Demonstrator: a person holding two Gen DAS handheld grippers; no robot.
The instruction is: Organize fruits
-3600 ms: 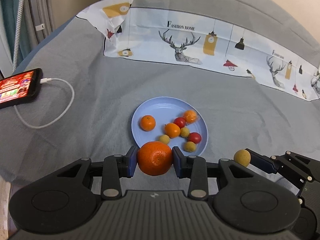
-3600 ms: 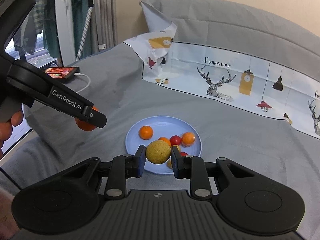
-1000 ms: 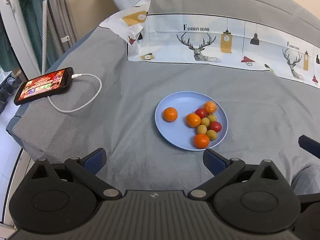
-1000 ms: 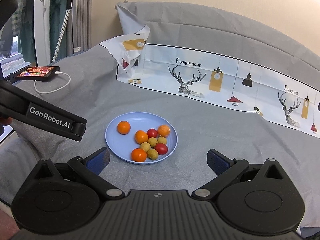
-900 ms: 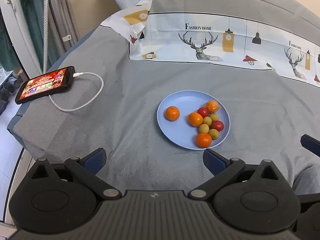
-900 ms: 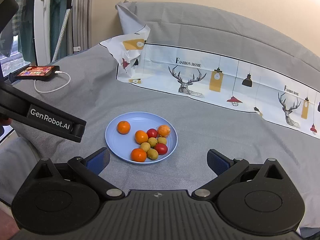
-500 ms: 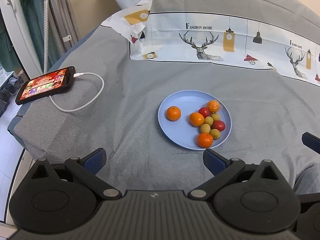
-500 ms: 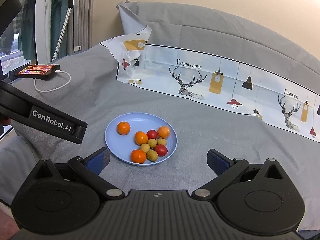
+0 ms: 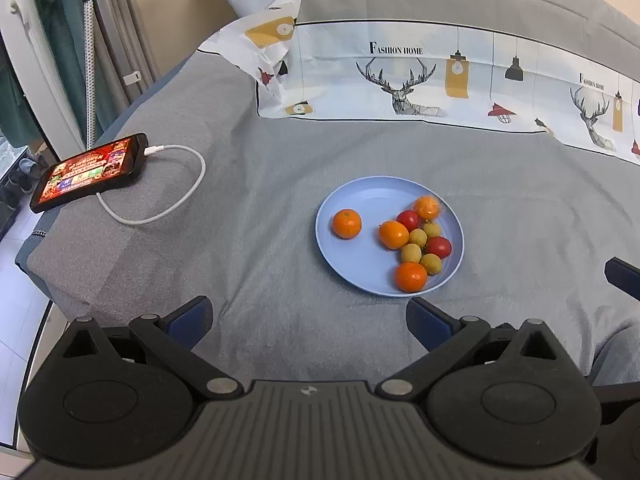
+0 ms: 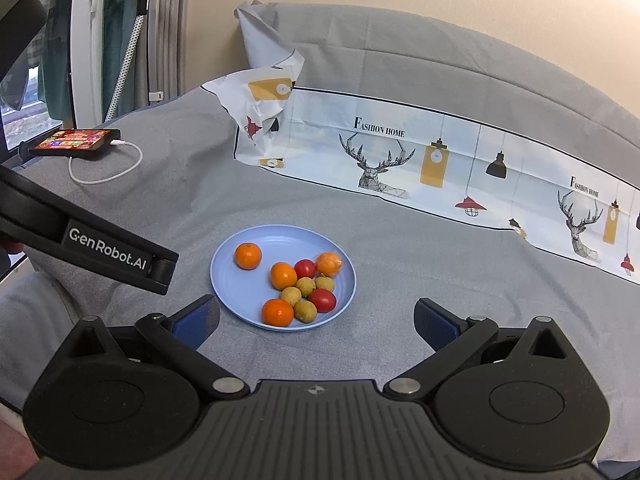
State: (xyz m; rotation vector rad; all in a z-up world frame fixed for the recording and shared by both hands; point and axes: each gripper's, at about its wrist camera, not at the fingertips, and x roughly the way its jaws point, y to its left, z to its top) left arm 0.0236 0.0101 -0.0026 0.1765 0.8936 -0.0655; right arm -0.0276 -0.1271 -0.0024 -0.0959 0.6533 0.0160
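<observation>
Left gripper & right gripper both w/ jaws spread wide, nothing held, hovering near blue plate of fruits on grey bedsheet

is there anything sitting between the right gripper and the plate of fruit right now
Nothing visible does. The right gripper is open, and only bare grey bedcover lies between its fingers and the blue plate. The left gripper is off to the plate's left, not across the path.
</observation>
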